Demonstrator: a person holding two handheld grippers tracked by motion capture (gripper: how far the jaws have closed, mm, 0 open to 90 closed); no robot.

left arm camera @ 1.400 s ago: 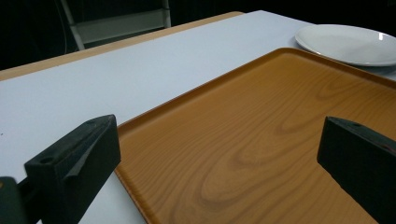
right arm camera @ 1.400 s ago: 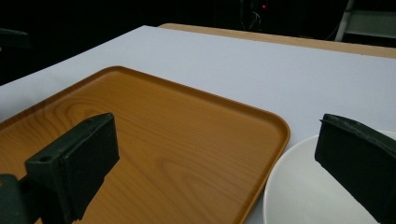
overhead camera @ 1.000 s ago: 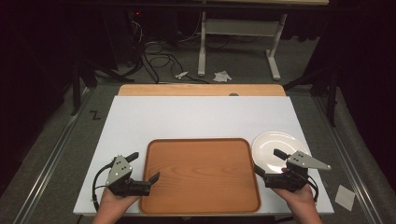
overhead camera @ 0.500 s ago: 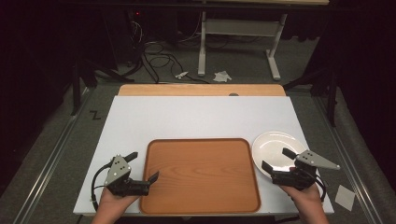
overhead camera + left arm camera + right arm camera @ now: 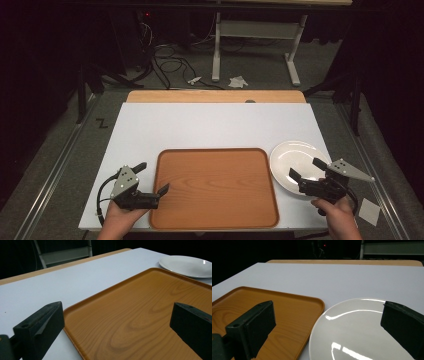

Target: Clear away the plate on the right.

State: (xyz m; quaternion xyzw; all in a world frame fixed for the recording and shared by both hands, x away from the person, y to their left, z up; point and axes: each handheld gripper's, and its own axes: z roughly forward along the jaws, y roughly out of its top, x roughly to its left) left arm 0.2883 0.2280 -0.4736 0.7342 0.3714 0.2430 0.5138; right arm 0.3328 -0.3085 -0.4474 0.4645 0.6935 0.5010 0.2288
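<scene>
A wooden-look orange tray [image 5: 215,187] [image 5: 140,315] [image 5: 287,312] lies empty at the front middle of the white table [image 5: 210,125]. A white plate [image 5: 295,162] [image 5: 359,332] [image 5: 187,265] sits just right of it. My left gripper [image 5: 151,178] [image 5: 117,327] is open at the tray's left rim, one jaw over the table and one over the tray. My right gripper [image 5: 306,170] [image 5: 329,325] is open at the plate's near edge, its jaws over the plate's front part, holding nothing.
A wooden strip [image 5: 215,96] runs along the table's far edge. Beyond it on the floor are cables [image 5: 170,60], a white desk frame [image 5: 250,45] and paper scraps [image 5: 237,81]. A white paper [image 5: 369,210] lies on the floor at the right.
My right gripper has moved slightly right and back along the plate's near edge. The left gripper, tray and plate have stayed put.
</scene>
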